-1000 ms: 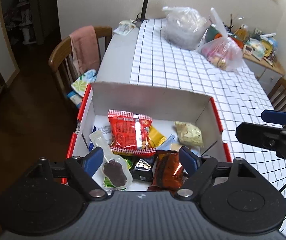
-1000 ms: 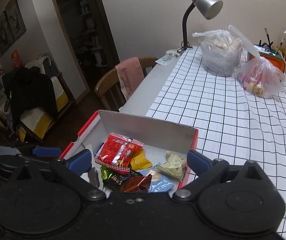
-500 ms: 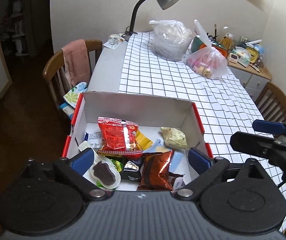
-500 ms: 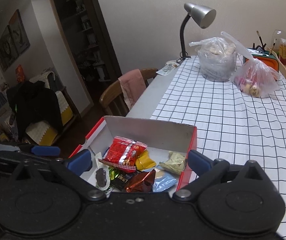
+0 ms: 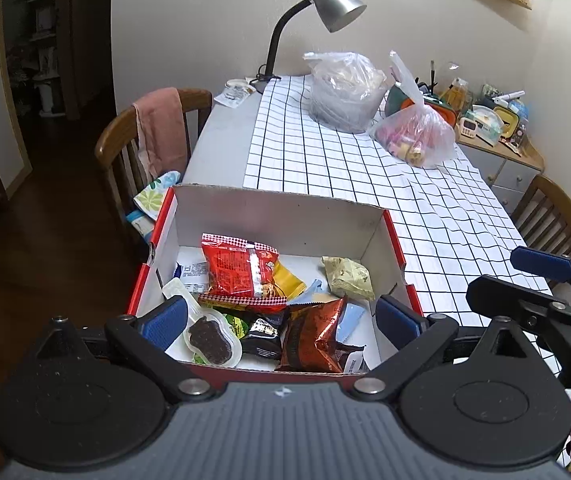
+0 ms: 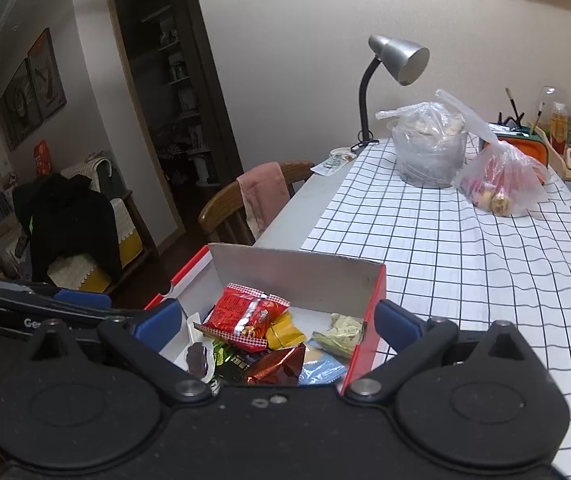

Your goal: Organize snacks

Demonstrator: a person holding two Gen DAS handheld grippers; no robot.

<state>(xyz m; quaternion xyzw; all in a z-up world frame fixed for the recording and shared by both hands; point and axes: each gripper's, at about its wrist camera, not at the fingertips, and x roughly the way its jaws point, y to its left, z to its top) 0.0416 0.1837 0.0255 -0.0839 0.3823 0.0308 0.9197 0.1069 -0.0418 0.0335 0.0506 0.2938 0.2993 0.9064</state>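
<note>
A red-edged cardboard box sits at the table's near left corner and holds several snacks. Among them are a red packet, a pale green packet, a copper foil packet and a clear tray with a dark chocolate piece. My left gripper hovers over the box's near edge, jaws wide open and gripping nothing. My right gripper hangs just right of it, also open and empty, looking down at the same box. Its blue pad shows at the right in the left wrist view.
A checked cloth covers the table. Far back stand a desk lamp and two filled plastic bags. A wooden chair with a pink towel stands left of the table, another chair on the right.
The left jaws have spread wider, away from the chocolate tray, which lies in the box. Both grippers have drawn back from the box, so more of the table shows.
</note>
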